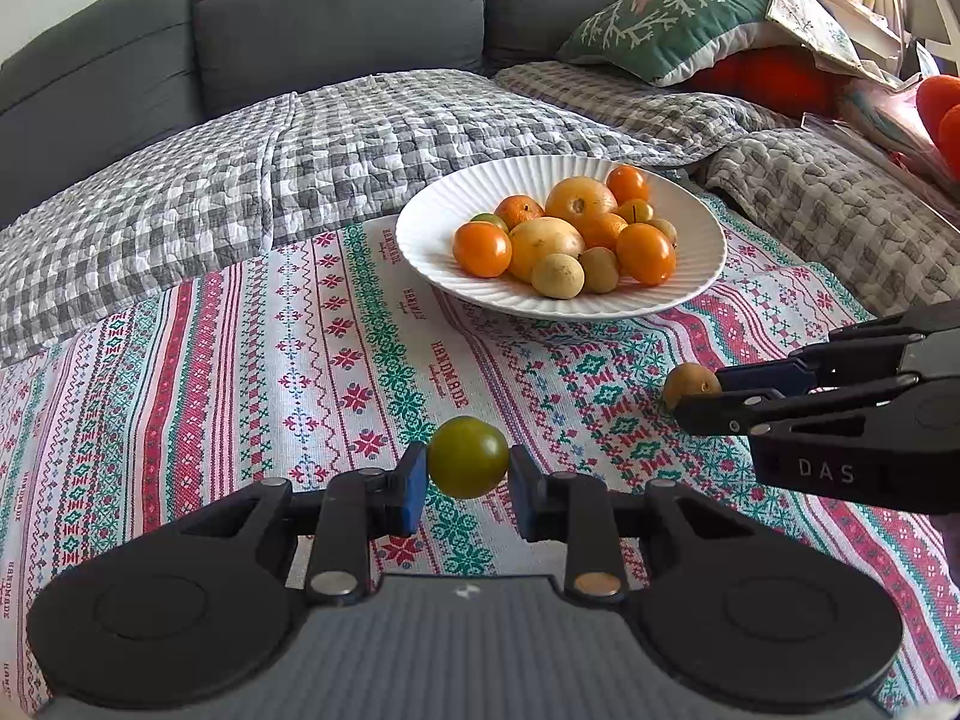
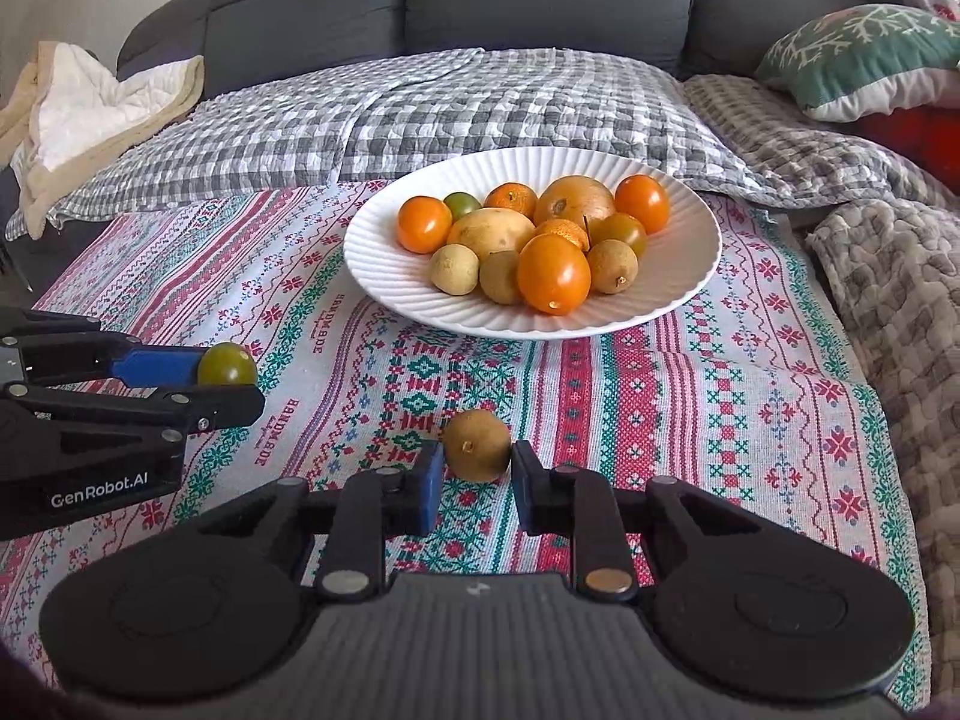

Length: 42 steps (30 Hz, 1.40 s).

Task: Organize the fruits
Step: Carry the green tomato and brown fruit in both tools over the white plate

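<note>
Where the left wrist camera looks out along its own fingers, the left claw (image 1: 467, 468) is closed on a small round green tomato (image 1: 467, 457), both blue pads pressed to its sides, and the fruit appears lifted slightly clear of the red, green and white patterned woven cloth (image 1: 288, 360) that covers the surface. The white ribbed plate (image 1: 432, 222), already piled with orange tomatoes, tangerines and tan fruits, lies straight ahead of this claw and slightly to its right, well apart. At the right edge of this view the right claw (image 1: 690, 393) reaches in sideways with a small brown round fruit (image 1: 689, 384) at its tips. From the right wrist camera, that claw brackets the fruit closely, one pad on each side; it looks gripped, though whether it rests on the cloth or hangs just above I cannot tell. Here the plate sits dead ahead and looks nearer to this claw than to the left one, so the right hand probably has the shorter carry forward to the pile.
</note>
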### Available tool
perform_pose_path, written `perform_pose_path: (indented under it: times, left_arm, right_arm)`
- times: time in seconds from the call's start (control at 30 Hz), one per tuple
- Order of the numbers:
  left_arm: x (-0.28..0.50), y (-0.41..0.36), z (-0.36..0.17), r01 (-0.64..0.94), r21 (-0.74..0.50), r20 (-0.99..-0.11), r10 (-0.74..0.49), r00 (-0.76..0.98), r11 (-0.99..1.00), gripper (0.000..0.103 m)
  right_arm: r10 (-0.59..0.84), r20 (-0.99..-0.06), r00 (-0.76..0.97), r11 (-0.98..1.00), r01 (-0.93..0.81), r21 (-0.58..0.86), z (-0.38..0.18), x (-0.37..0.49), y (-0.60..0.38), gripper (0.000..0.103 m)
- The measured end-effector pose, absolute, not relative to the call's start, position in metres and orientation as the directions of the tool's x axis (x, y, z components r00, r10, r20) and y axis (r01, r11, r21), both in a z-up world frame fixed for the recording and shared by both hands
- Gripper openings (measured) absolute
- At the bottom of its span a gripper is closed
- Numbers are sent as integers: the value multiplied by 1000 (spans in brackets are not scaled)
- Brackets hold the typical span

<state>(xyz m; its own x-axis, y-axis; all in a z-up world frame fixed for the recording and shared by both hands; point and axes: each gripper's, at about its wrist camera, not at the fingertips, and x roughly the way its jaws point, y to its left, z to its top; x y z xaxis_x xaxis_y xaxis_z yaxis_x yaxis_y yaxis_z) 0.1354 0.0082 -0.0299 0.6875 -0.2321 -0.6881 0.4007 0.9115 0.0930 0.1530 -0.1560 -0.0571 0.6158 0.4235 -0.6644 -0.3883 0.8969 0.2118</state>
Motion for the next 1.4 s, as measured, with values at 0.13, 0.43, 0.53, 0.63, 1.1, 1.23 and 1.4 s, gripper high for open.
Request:
perform_pose_path:
  times: [0.13,0.43,0.53,0.63,1.1,1.23,1.4]
  left_arm:
    - [135,9,-29,403,70,-691,-247,679,912,19]
    - [135,9,-23,400,-3,-682,-295,669,916,19]
    - [133,8,-19,406,-33,-666,-323,672,913,19]
    - [132,3,-17,414,-46,-658,-339,672,909,19]
    - [158,-20,-8,398,-28,-622,-328,711,917,19]
    - [177,-26,-7,393,-23,-620,-322,715,919,19]
    - [196,-33,-12,406,1,-625,-316,714,914,19]
  right_arm:
    - [436,-659,613,894,-379,239,-56,153,-163,22]
    - [472,-633,614,881,-335,332,-49,154,-188,21]
    - [488,-613,622,872,-318,371,-44,155,-197,21]
    - [494,-593,636,867,-308,392,-39,156,-204,21]
    - [503,-499,706,841,-266,471,-22,177,-227,21]
    - [498,-500,708,843,-261,470,-26,187,-225,21]
    - [485,-519,703,859,-272,434,-33,197,-220,22]
